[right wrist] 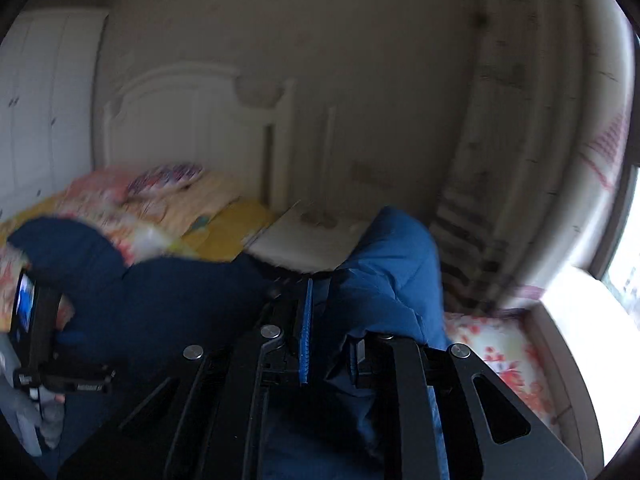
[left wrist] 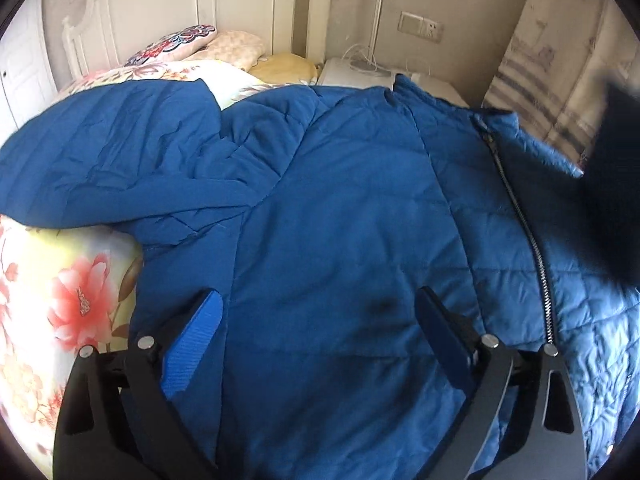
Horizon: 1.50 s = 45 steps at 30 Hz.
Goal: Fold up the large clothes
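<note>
I see the jacket [left wrist: 340,208] spread over the bed [left wrist: 60,300], filling most of the left wrist view; it is blue and quilted, with its zipper [left wrist: 520,220] running down the right side of the frame and a sleeve [left wrist: 104,168] lying out toward the upper left. My left gripper [left wrist: 316,304] sits at the bottom of that frame with its fingers [left wrist: 192,340] spread wide apart, the jacket's fabric showing between them. They grip nothing; I cannot tell whether the tips rest on the cloth or hang just above it.

In the right wrist view, which is blurred, a fold of the jacket [right wrist: 384,280] rises up the middle of the frame from between the fingers of my right gripper [right wrist: 328,336]. Those fingers [right wrist: 306,332] stand close together, pinched on the blue fabric, with the ribbed blue pad of one pressed against the cloth. The rest of the jacket lies dark at the lower left of that frame, where the left gripper's [right wrist: 36,340] body also shows.

Beyond the jacket, the floral bedding carries pillows [left wrist: 192,44] at the upper left, against a white headboard [left wrist: 200,0]. A white nightstand [left wrist: 360,74] stands just beside the bed, and a wall socket [left wrist: 420,26] sits above it at the upper right.
</note>
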Each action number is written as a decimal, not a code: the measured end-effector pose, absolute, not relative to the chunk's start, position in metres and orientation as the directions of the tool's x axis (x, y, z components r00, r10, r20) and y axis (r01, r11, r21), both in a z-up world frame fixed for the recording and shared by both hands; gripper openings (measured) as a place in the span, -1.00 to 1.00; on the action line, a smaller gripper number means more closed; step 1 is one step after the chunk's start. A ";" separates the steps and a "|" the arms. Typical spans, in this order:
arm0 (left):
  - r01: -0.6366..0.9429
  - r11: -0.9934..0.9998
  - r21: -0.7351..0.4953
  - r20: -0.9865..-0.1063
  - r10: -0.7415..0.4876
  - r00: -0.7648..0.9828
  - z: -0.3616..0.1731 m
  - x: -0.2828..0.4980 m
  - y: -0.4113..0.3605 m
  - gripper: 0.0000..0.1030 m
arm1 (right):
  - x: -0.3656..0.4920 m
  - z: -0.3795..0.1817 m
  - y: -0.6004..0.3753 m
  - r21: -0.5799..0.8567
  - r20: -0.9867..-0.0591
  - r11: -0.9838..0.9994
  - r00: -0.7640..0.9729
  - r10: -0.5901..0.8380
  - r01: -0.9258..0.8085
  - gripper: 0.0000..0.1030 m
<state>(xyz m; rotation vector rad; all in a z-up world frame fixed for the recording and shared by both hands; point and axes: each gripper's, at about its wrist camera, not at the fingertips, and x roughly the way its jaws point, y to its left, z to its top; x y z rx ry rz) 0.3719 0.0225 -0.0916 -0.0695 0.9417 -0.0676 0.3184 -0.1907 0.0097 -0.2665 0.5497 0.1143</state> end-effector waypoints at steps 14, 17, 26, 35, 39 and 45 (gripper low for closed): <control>0.031 0.994 -0.102 -0.799 -0.101 0.593 -0.090 0.372 0.022 0.84 | 0.257 -0.043 -0.182 -0.059 -0.759 0.912 0.611 0.223 -0.406 0.39; 0.032 0.994 -0.100 -0.794 -0.099 0.600 -0.089 0.370 0.022 0.84 | 0.222 -0.031 -0.215 -0.014 -0.701 0.947 0.679 0.219 -0.320 0.24; 0.190 0.976 0.107 -0.674 -0.069 0.736 -0.044 0.332 -0.043 0.67 | 0.205 -0.073 -0.337 0.016 -0.752 0.979 0.648 -0.121 0.203 -0.13; 0.594 0.656 0.465 -0.605 -0.254 0.754 -0.029 0.273 -0.242 0.70 | 0.193 -0.081 -0.343 0.039 -0.750 0.968 0.648 -0.135 0.247 -0.12; 0.619 0.548 0.562 -0.631 -0.200 0.750 -0.066 0.278 -0.284 0.54 | 0.193 -0.084 -0.352 0.099 -0.747 0.963 0.658 -0.096 0.252 -0.13; 0.654 0.736 0.173 -0.655 -0.410 0.635 -0.037 0.299 -0.228 -0.64 | 0.198 -0.085 -0.350 0.115 -0.747 0.962 0.660 -0.082 0.249 -0.12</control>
